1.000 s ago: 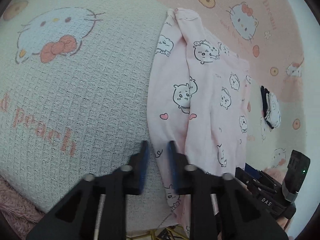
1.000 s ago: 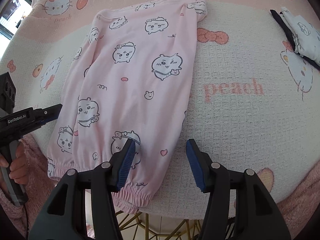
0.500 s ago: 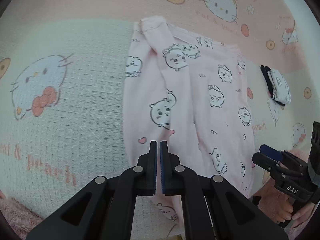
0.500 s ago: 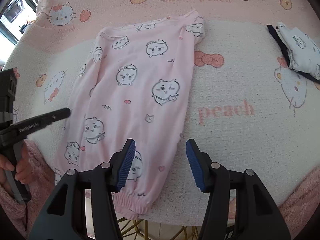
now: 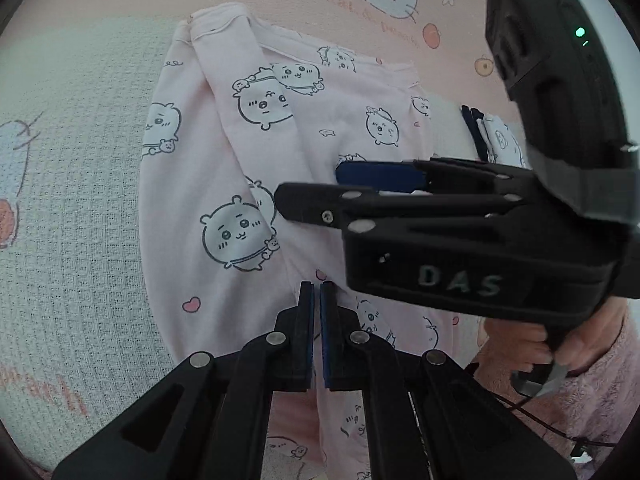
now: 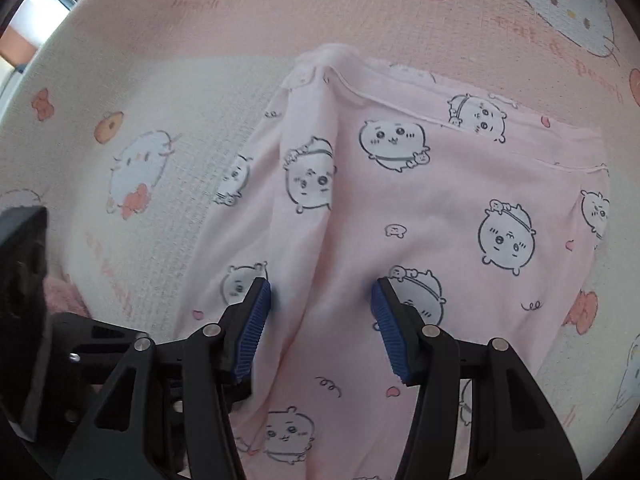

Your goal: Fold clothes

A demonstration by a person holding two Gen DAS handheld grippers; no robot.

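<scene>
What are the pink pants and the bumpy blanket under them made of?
The pink pants look like soft, thin knit cotton, matte: they drape and wrinkle in gentle folds. The blanket looks like woven waffle-textured cotton; tiny square dimples cover it. Exact fibres can't be told from looks.

One pale pink cotton garment printed with cartoon animals [image 5: 248,152] lies on one pink-and-cream waffle-weave blanket [image 5: 72,184]; one small folded white-and-navy cloth [image 5: 490,136] sits beyond; two black two-finger grippers [image 5: 316,300] [image 6: 320,300] are visible.
</scene>
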